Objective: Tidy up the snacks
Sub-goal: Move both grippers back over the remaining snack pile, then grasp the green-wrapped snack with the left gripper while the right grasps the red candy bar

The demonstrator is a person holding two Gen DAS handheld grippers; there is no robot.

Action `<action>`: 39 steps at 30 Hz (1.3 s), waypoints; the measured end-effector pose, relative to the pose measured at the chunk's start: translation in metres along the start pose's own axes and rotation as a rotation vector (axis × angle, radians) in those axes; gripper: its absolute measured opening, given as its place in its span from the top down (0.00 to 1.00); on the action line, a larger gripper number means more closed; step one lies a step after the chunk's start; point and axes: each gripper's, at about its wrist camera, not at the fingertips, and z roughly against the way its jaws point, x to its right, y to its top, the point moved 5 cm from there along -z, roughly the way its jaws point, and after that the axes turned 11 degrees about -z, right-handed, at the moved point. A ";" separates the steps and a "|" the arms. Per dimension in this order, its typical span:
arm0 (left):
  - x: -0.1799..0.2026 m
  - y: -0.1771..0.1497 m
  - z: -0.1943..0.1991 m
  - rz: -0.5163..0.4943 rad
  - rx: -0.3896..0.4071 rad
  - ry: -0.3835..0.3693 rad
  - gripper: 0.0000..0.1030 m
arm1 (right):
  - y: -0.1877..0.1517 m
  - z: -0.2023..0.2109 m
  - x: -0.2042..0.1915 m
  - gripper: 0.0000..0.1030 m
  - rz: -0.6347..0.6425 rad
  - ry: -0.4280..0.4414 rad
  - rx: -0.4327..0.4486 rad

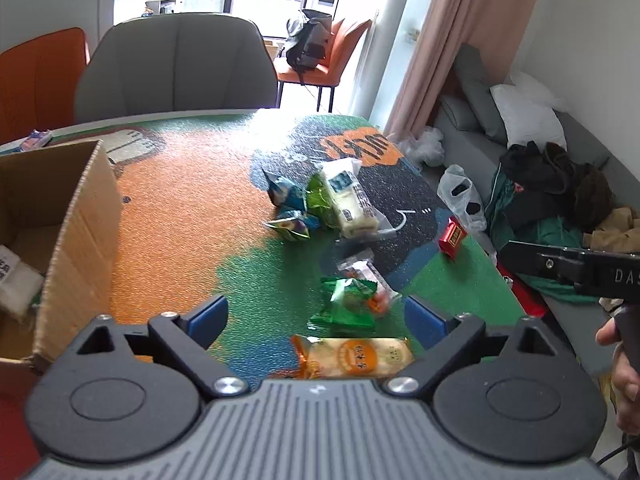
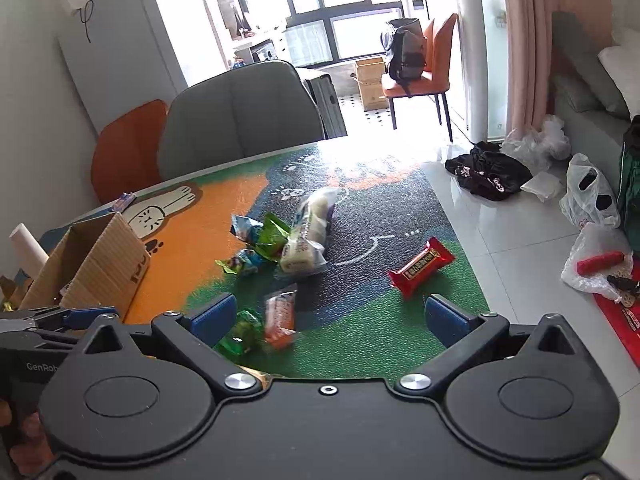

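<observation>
Snack packets lie on a colourful table mat (image 1: 192,208). My left gripper (image 1: 316,320) is open and empty; an orange-and-white packet (image 1: 354,356) lies between its fingers, a green packet (image 1: 348,306) just beyond. A large white packet (image 1: 348,200), blue-green packets (image 1: 290,208) and a red bar (image 1: 452,238) lie farther off. My right gripper (image 2: 328,318) is open and empty above the mat. An orange clear packet (image 2: 280,316) and a green packet (image 2: 242,336) lie near its left finger; the red bar (image 2: 422,266) lies ahead right. The white packet (image 2: 308,234) lies mid-table.
An open cardboard box (image 1: 76,232) stands at the left with a white packet inside; it also shows in the right wrist view (image 2: 96,264). A grey chair (image 1: 176,68) stands behind the table. The table's right edge drops to a floor with bags (image 2: 592,196) and clothes.
</observation>
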 end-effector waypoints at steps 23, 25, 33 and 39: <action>0.014 0.000 -0.080 0.013 -0.121 -0.030 0.47 | -0.002 -0.046 0.060 0.24 -0.131 -0.031 -0.061; 0.013 0.001 -0.086 0.016 -0.128 -0.035 0.49 | 0.000 -0.050 0.063 0.25 -0.143 -0.028 -0.058; 0.007 0.005 -0.097 0.025 -0.129 -0.015 0.66 | 0.007 -0.073 0.071 0.38 -0.184 -0.030 -0.070; -0.014 0.014 -0.093 0.042 -0.116 0.034 0.67 | 0.016 -0.088 0.079 0.45 -0.230 -0.045 -0.063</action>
